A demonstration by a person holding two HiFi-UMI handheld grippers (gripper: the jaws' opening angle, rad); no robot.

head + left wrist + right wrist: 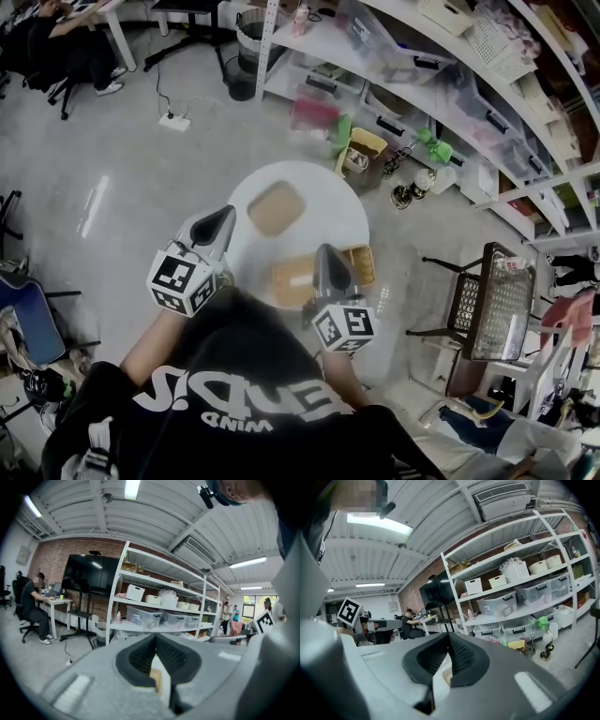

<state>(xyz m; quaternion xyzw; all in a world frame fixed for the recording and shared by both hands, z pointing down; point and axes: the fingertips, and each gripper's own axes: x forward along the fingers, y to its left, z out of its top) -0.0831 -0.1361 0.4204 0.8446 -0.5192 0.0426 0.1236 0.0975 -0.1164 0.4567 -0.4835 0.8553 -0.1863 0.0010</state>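
Left gripper [226,212]: centre-left of the head view, over the left rim of the table [323,192] — jaws closed tip to tip, nothing gripped.
Left gripper view: pads pressed together at the tips, with a sliver of tan visible in the gap lower down.
Right gripper [324,249]: just below frame centre, over the table's near part — jaws likewise closed on nothing, the tips meeting.
Far tray [276,207]: tan, square with rounded corners, on the table just right of the left gripper's tips and apart from them.
Near tray [293,280]: tan, at the table's near edge, just left of the right gripper.
Side tray [362,264]: tan, just right of the right gripper, close to the table's right rim.
Table edge: round and white, bare between the far tray and the two near ones.
Open room: wide grey floor [103,197] across the left half of the frame, with only a power strip [174,121] and its cable at upper left.
Tight side: shelving [450,103] along the upper right, a dark chair [492,300] at right, near the table.
Writing: white lettering on the black shirt [234,403], seen upside down; small word reads "WIND", larger letters not clear.
Marker cubes [183,279]: black-and-white square codes, no letters.
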